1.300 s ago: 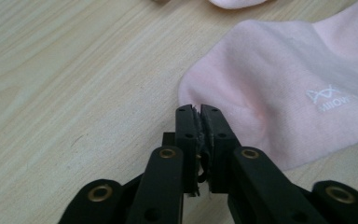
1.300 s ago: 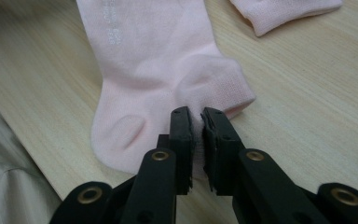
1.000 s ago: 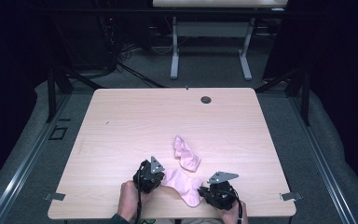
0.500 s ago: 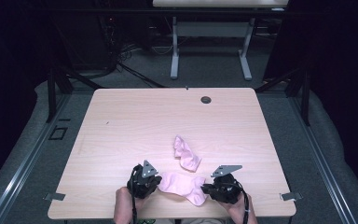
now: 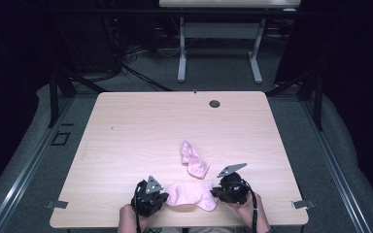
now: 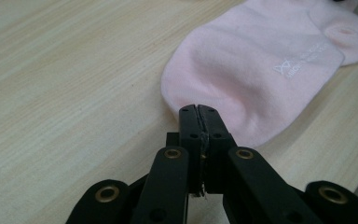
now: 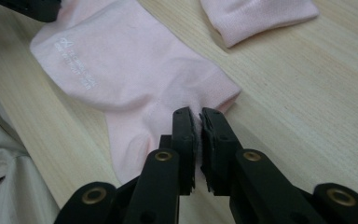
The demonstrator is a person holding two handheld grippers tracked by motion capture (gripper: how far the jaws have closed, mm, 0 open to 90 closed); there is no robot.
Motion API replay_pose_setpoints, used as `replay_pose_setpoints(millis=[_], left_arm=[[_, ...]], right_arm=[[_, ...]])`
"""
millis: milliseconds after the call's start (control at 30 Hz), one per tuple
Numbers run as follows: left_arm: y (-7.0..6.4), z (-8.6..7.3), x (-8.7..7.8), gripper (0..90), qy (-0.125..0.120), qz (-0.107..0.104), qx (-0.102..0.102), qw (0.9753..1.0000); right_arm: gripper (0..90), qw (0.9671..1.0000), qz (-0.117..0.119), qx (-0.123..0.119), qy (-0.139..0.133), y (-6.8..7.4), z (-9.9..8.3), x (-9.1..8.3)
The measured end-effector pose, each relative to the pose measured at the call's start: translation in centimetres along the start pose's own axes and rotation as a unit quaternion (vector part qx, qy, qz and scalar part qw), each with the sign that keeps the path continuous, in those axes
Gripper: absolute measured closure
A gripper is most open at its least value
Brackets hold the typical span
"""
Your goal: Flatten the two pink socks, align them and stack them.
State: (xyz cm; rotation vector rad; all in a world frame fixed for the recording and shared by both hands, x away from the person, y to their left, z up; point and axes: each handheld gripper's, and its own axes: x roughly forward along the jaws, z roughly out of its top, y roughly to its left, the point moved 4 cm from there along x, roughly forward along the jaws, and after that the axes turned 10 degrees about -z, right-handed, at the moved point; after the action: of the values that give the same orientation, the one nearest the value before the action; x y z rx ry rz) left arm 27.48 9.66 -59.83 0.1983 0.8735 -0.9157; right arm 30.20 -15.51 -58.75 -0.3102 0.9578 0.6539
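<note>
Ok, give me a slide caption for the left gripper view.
Left gripper shut on the toe edge of a pink sock lying flat on the wooden table.

Light wood-grain table point(image 5: 141, 131), rounded corners, dark round grommet hole point(image 5: 214, 103) near far edge centre. Small metal brackets point(image 5: 303, 204) stick out at near corners. Floor is grey carpet point(image 5: 315, 145), w/ metal rails point(image 5: 24, 172) running along both sides. Beyond the table: second desk point(image 5: 218, 43) w/ white legs, cables point(image 5: 126, 58) bundled on floor left of it. Black frame posts point(image 5: 53, 92) either side. Surroundings v. dark, light falls mainly on tabletop.
</note>
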Motion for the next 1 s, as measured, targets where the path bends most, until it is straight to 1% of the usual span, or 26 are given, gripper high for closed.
replay_pose_setpoints(millis=[67, 100, 133, 167, 200, 233, 267, 300, 367, 400, 467, 500, 533, 567, 600, 633, 700, 733, 800, 833, 900, 967, 1000], left_arm=[[-0.1, -0.2, 0.0, 89.2, 0.004, -0.005, -0.002, 1.0000], [-0.1, -0.3, 0.0, 88.9, 0.003, -0.008, -0.004, 1.0000], [0.1, -0.3, 0.0, 86.5, 0.006, -0.008, -0.004, 0.9999], [0.2, -0.3, -0.2, 81.2, 0.009, -0.008, -0.008, 0.9999], [0.3, -0.3, -0.3, 75.4, 0.005, -0.006, -0.012, 0.9999], [0.5, -0.2, -0.5, 68.3, 0.006, -0.002, -0.014, 0.9999], [0.8, 0.0, -0.7, 60.8, 0.003, -0.003, -0.022, 0.9998], [1.1, 0.2, -1.1, 56.8, 0.002, -0.001, -0.024, 0.9997], [1.8, 0.8, -1.7, 48.9, 0.000, 0.011, -0.031, 0.9995], [2.1, 1.0, -1.9, 46.4, 0.000, 0.011, -0.031, 0.9995], [3.0, 2.0, -2.4, 43.4, -0.002, 0.018, -0.031, 0.9994], [3.3, 2.3, -2.5, 39.4, -0.004, 0.022, -0.032, 0.9992], [3.7, 2.9, -2.6, 39.4, -0.003, 0.023, -0.031, 0.9993], [4.2, 3.4, -2.7, 38.1, -0.003, 0.026, -0.029, 0.9992], [4.6, 4.0, -2.8, 36.2, -0.001, 0.030, -0.028, 0.9991], [5.0, 4.5, -2.8, 34.6, -0.002, 0.029, -0.026, 0.9992], [5.6, 5.7, -2.7, 34.3, -0.003, 0.031, -0.021, 0.9993], [5.9, 6.2, -2.6, 33.9, -0.001, 0.034, -0.018, 0.9993], [6.4, 7.0, -2.2, 32.8, 0.003, 0.028, -0.017, 0.9995], [6.7, 7.4, -1.9, 32.5, 0.003, 0.028, -0.018, 0.9995], [7.2, 8.0, -1.4, 29.9, 0.007, 0.018, -0.019, 0.9996], [7.6, 8.6, -0.8, 27.1, 0.011, 0.016, -0.013, 0.9997], [7.8, 8.8, -0.4, 26.4, 0.012, 0.008, -0.012, 0.9998]], right_arm=[[83.5, 1.0000, -0.003, 0.002, 0.008, -0.2, -0.1, 0.3], [83.3, 1.0000, -0.002, 0.002, 0.006, -0.2, -0.2, 0.4], [82.4, 0.9999, -0.004, 0.000, 0.009, -0.2, -0.3, 0.5], [80.1, 0.9999, -0.003, 0.003, 0.012, -0.2, -0.3, 0.5], [76.1, 0.9999, -0.003, 0.002, 0.010, -0.3, -0.3, 0.5], [71.6, 0.9999, 0.002, 0.008, 0.008, -0.3, -0.3, 0.5], [67.3, 0.9999, 0.007, 0.008, 0.007, -0.4, -0.3, 0.3], [64.6, 0.9998, 0.008, 0.016, 0.000, -0.5, -0.3, 0.3], [57.9, 0.9997, 0.011, 0.022, -0.004, -0.8, -0.2, -0.2], [55.8, 0.9995, 0.015, 0.027, -0.011, -1.0, -0.1, -0.4], [52.2, 0.9992, 0.009, 0.036, -0.015, -1.3, 0.1, -0.7], [49.1, 0.9987, 0.002, 0.047, -0.020, -1.7, 0.4, -0.9], [49.1, 0.9987, 0.002, 0.047, -0.020, -1.7, 0.4, -0.9], [48.1, 0.9980, 0.001, 0.057, -0.025, -1.9, 0.7, -1.0], [46.8, 0.9977, -0.001, 0.062, -0.026, -2.0, 1.0, -1.1], [46.4, 0.9972, -0.007, 0.067, -0.030, -2.2, 1.2, -1.2], [46.1, 0.9962, -0.010, 0.078, -0.037, -2.4, 1.9, -1.1], [46.0, 0.9962, -0.010, 0.078, -0.037, -2.5, 2.1, -1.1], [45.3, 0.9956, -0.013, 0.084, -0.040, -2.5, 2.7, -0.9], [44.8, 0.9958, -0.015, 0.082, -0.038, -2.5, 2.9, -0.8], [44.6, 0.9955, -0.012, 0.085, -0.040, -2.4, 3.4, -0.5], [44.3, 0.9957, -0.011, 0.083, -0.041, -2.4, 3.7, -0.4], [44.3, 0.9954, -0.012, 0.085, -0.043, -2.4, 3.9, -0.3]])
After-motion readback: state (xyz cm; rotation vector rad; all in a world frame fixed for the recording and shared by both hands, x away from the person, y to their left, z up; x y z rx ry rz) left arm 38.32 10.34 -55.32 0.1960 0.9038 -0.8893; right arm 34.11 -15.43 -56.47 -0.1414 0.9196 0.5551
